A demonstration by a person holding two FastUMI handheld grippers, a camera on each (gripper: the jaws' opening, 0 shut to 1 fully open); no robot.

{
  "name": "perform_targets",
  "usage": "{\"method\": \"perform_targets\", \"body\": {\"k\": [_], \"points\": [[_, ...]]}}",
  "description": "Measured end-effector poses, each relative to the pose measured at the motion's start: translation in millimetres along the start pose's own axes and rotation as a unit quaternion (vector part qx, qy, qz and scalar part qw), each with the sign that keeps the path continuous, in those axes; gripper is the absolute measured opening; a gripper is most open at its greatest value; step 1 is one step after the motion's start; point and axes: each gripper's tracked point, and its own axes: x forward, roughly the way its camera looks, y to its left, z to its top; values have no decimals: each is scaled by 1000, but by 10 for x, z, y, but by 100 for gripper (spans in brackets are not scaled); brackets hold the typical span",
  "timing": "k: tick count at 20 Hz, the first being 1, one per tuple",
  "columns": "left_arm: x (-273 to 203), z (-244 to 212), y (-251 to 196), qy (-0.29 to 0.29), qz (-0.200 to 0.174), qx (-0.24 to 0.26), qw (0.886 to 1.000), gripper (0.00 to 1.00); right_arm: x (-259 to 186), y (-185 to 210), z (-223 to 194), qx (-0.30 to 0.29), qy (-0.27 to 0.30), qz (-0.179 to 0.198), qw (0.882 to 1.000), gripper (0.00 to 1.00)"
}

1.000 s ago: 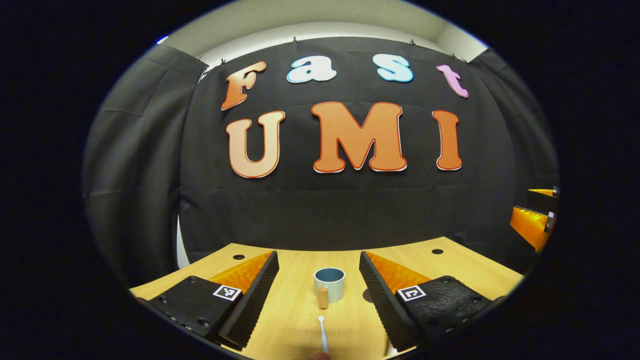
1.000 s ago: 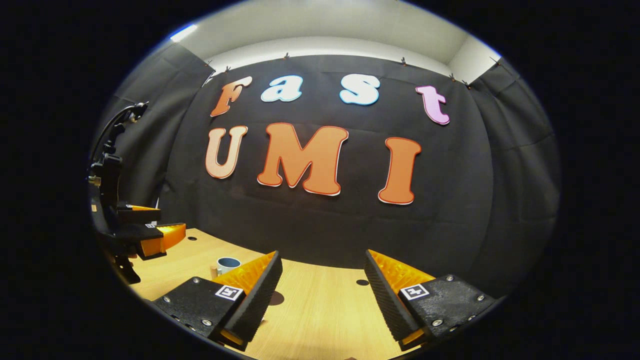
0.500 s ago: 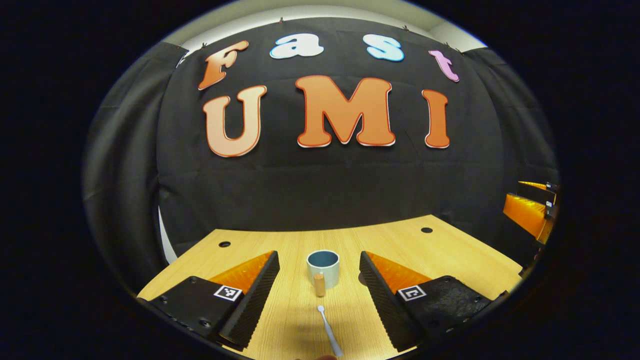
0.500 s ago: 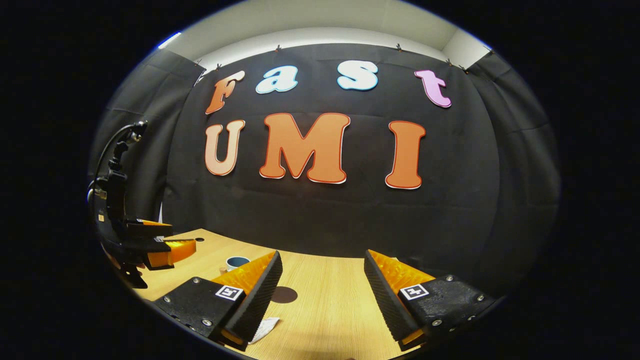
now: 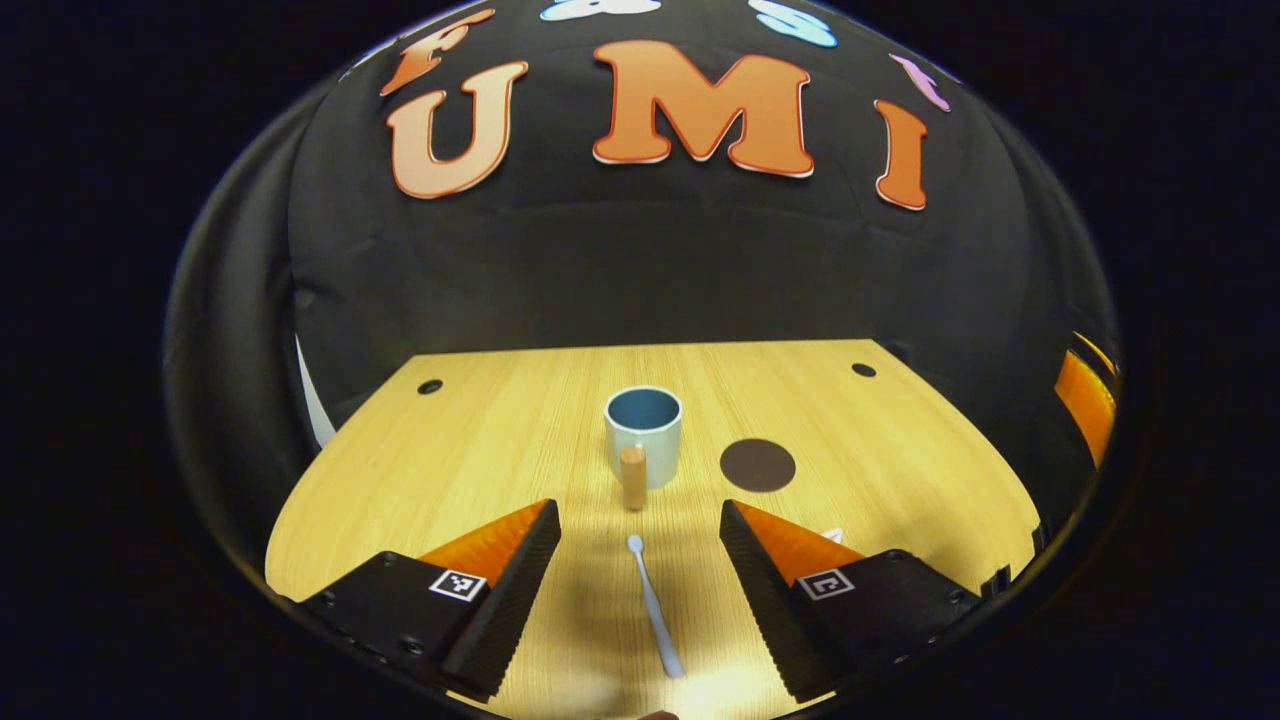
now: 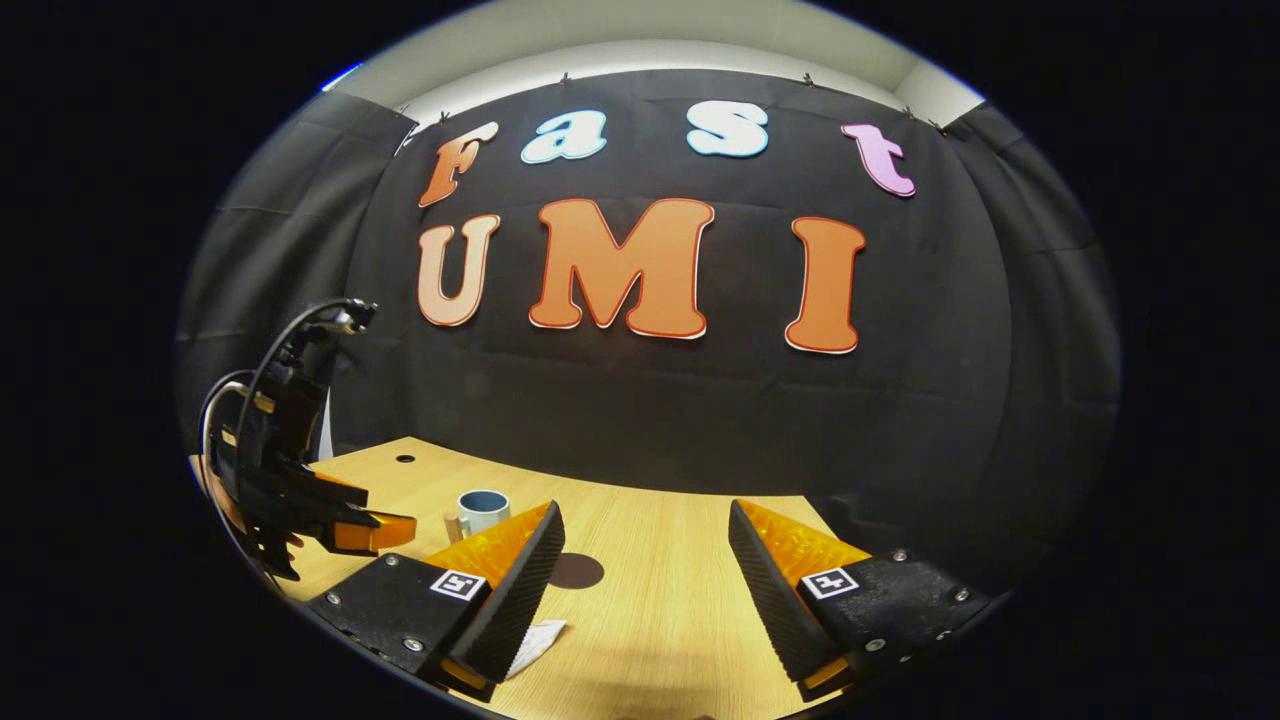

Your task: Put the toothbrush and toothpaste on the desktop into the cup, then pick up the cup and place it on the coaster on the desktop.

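Note:
A light blue cup (image 5: 643, 435) with a wooden handle (image 5: 633, 478) stands mid-table in the left gripper view. A white toothbrush (image 5: 653, 605) lies on the wood in front of it, between the fingers of my open left gripper (image 5: 638, 515), which hovers above it. The dark round coaster (image 5: 758, 465) lies right of the cup. A white corner of the toothpaste (image 5: 832, 535) peeks out behind the right finger. In the right gripper view my right gripper (image 6: 646, 512) is open and holds nothing. The toothpaste (image 6: 535, 640) lies by its left finger, with the coaster (image 6: 578, 571), cup (image 6: 483, 510) and left gripper (image 6: 380, 515) beyond.
The wooden table (image 5: 480, 460) has two small dark holes (image 5: 430, 386) near its far corners and ends at the black cloth wall. The other gripper (image 5: 1085, 400) shows at the far right edge of the left gripper view.
The left gripper has tipped downward, so more table, the whole toothbrush and the coaster now show. The right gripper view has shifted a little and the toothpaste has come into sight.

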Motion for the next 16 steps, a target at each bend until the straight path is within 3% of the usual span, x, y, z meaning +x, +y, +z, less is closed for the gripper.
{"method": "perform_targets", "body": {"k": [6,12,13,16], "points": [[244,-51,58,118,-12,-19,993,98,47,124,-165,0,14,16,1000,99],[437,-301,114,211,-8,-43,976,97,92,198,-349,0,35,26,999,99],[448,-356,136,226,-3,-45,973,87,100,205,-379,0,38,26,999,98],[516,-449,106,241,4,-42,970,74,126,222,-447,1,46,29,999,99]]}}
